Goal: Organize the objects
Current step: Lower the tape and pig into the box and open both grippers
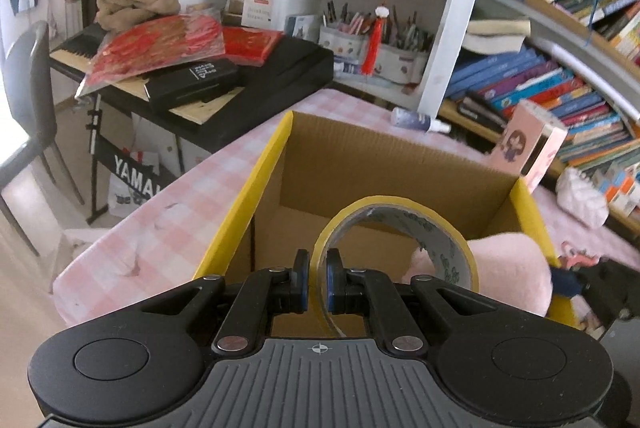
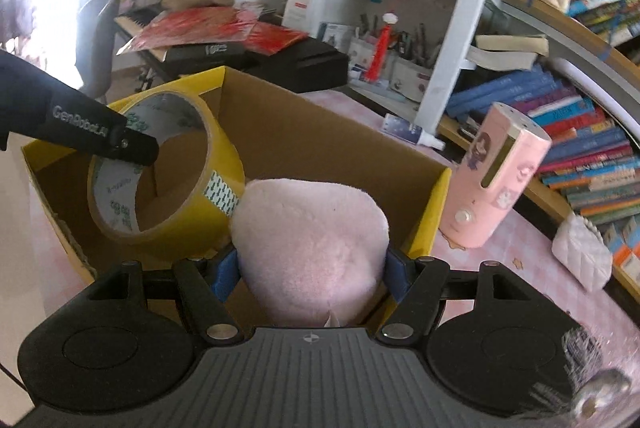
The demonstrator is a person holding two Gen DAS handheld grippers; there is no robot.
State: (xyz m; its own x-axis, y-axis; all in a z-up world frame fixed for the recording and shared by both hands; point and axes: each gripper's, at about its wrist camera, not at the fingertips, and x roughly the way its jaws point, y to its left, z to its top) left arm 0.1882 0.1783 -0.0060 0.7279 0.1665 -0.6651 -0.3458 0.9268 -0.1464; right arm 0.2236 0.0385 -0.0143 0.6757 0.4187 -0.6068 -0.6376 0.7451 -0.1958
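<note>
An open cardboard box (image 1: 384, 163) with yellow flaps stands on the pink checked table; it also shows in the right wrist view (image 2: 320, 135). My left gripper (image 1: 317, 278) is shut on the rim of a yellow tape roll (image 1: 448, 248) and holds it above the box's inside. In the right wrist view the tape roll (image 2: 224, 163) hangs from the left gripper (image 2: 138, 151) over the box's left half. My right gripper (image 2: 312, 276) is shut on a pink plush object (image 2: 312, 228) and holds it over the box's near right part. The plush (image 1: 512, 268) shows at the right in the left wrist view.
A pink cylindrical device (image 2: 500, 179) stands on the table just right of the box. A small spray bottle (image 1: 416, 119) lies behind the box. A white quilted pouch (image 2: 584, 256) lies at the right. A bookshelf (image 1: 560, 87) and a keyboard (image 1: 200, 75) with clutter stand behind.
</note>
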